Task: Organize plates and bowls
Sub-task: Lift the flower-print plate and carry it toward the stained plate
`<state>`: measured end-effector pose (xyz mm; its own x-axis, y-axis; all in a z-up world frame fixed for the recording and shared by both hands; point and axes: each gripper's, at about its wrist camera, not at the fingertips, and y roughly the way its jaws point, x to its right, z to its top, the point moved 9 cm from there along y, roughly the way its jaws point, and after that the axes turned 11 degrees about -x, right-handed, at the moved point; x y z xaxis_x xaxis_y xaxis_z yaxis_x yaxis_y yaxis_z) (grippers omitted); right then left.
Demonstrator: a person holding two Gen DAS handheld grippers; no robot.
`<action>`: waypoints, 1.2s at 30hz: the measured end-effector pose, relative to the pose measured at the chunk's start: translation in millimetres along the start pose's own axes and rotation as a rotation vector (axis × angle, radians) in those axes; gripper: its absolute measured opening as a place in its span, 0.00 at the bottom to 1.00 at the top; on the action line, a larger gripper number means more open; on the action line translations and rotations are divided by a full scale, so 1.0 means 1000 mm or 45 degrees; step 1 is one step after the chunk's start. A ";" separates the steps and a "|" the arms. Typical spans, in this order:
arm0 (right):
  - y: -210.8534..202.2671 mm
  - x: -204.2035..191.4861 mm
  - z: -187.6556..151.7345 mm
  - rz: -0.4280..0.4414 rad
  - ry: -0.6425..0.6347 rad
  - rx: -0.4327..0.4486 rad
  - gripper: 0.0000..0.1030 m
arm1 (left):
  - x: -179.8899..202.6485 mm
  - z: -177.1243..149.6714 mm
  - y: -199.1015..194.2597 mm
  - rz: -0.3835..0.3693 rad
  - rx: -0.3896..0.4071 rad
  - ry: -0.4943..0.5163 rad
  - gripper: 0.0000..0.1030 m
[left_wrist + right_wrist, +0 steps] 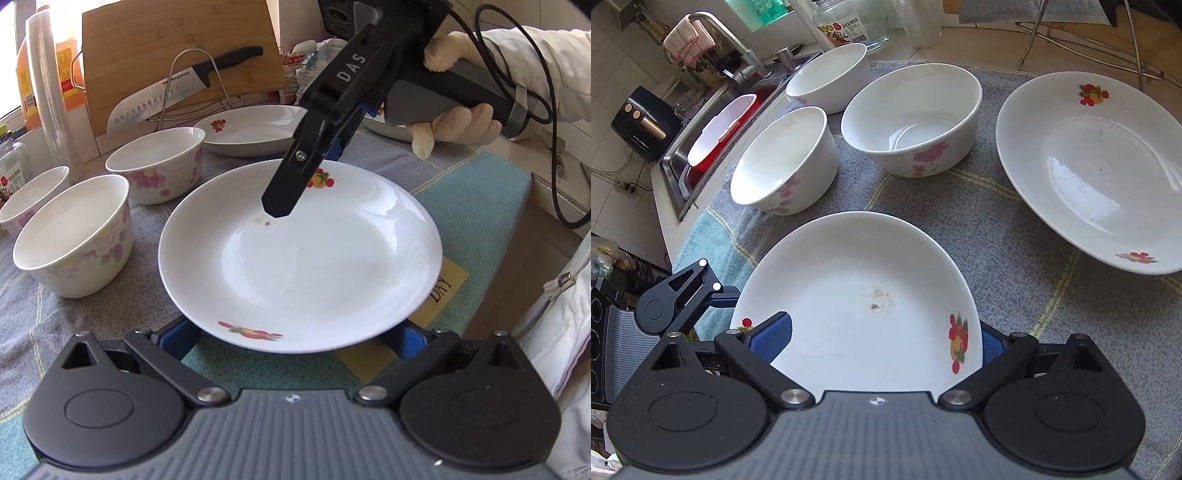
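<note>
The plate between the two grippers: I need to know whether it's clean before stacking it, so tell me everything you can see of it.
The plate is round, white, glossy, ceramic-looking and shallow with a wide rim. Red and yellow fruit prints mark opposite sides of the rim. Small brownish specks sit near its centre, so it looks not quite clean. It lies upright over the grey and teal cloth. The left hand-held gripper straddles its near edge, the right hand-held gripper its far edge, jaws wide; whether the pads touch it is unclear.

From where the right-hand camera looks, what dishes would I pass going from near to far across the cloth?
White fruit-print plate between the gripper's fingers → small white floral bowl → wider white pink-flowered bowl → farthest white bowl.
</note>
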<state>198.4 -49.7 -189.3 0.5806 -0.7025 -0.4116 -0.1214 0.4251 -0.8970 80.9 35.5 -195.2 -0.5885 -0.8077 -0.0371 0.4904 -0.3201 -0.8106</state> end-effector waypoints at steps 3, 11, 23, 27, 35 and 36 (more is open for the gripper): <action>0.000 0.001 0.000 0.004 0.004 -0.006 0.98 | 0.001 0.001 -0.001 0.008 0.003 0.023 1.00; 0.000 0.001 0.000 0.008 -0.007 -0.018 0.97 | 0.001 0.002 -0.001 -0.024 -0.005 0.020 0.99; -0.001 0.002 0.001 0.027 -0.007 -0.030 0.97 | -0.001 0.005 0.002 -0.062 -0.036 0.001 0.99; -0.001 0.002 0.002 0.019 -0.012 -0.032 0.97 | 0.000 0.006 0.002 -0.065 -0.038 -0.005 0.99; -0.007 0.000 0.003 0.024 -0.018 -0.010 0.97 | -0.002 0.010 -0.002 -0.066 -0.037 -0.012 0.99; -0.009 0.000 0.003 0.024 -0.021 -0.006 0.97 | -0.003 0.011 -0.002 -0.067 -0.036 -0.011 0.99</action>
<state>201.8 -51.4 -180.3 0.5914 -0.6850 -0.4255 -0.1359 0.4355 -0.8899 88.1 32.9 -186.8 -0.6072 -0.7945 0.0113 0.4404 -0.3484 -0.8275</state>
